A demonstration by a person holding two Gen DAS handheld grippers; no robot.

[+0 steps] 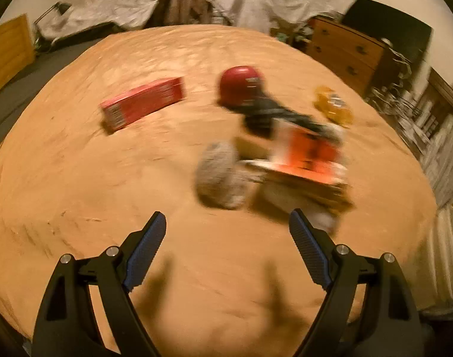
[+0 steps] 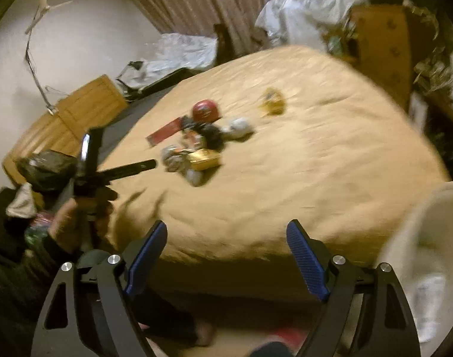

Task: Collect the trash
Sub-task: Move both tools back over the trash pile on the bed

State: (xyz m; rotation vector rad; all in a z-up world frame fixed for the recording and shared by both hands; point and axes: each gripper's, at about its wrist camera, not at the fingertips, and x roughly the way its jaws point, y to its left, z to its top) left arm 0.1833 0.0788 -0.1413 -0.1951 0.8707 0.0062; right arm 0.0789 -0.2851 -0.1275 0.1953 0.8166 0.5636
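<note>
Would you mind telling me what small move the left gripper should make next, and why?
Probably ease the left gripper forward and down toward the grey crumpled paper ball, the nearest piece in the trash pile on the orange bedspread. Its jaws stand open and empty, with bare bedspread between them and the ball lying just ahead of the fingertips.

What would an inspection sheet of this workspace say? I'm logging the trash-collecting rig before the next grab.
Surface: orange bedspread, rumpled.
Job's things: red box, red round lid, orange packet, grey crumpled wad, yellow wrapper; all blurred.
Clutter: black bag beside the bed.
Grippers: left gripper and right gripper open, empty.
Cables: nothing seen.
Surroundings: curtain, wooden dresser.
</note>
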